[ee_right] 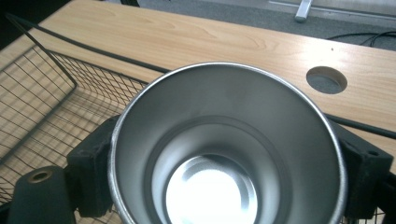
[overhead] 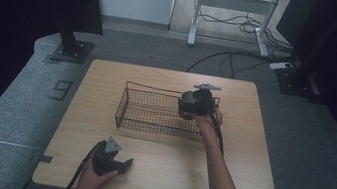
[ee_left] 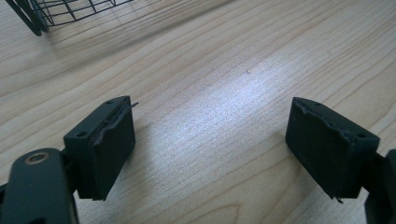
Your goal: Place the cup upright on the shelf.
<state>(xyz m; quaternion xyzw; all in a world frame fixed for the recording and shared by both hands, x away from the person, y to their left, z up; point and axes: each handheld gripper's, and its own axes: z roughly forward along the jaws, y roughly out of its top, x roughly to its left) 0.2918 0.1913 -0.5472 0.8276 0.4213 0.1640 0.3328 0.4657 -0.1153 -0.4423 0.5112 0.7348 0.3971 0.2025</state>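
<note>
The right gripper [overhead: 190,106] holds a steel cup [ee_right: 224,154] over the right end of the wire basket [overhead: 153,115], which sits in the middle of the counter [overhead: 244,151], nearer its far edge. In the right gripper view the jaws press on the cup's outer wall from both sides, and the mouth faces the camera. The step in hand looks like placing the cup into the basket. The next move would call for lowering it past the rim until its base meets the mesh floor, then easing the jaws apart.

The left gripper [overhead: 113,159] rests near the counter's near edge, left of centre, its jaws spread wide with nothing between them.

The cup is brushed metal, round, with a thin bright rim and a shiny base. The basket is black wire, rectangular, open-topped, with fine mesh. The counter is pale wood grain with a round cable hole [ee_right: 326,79].
</note>
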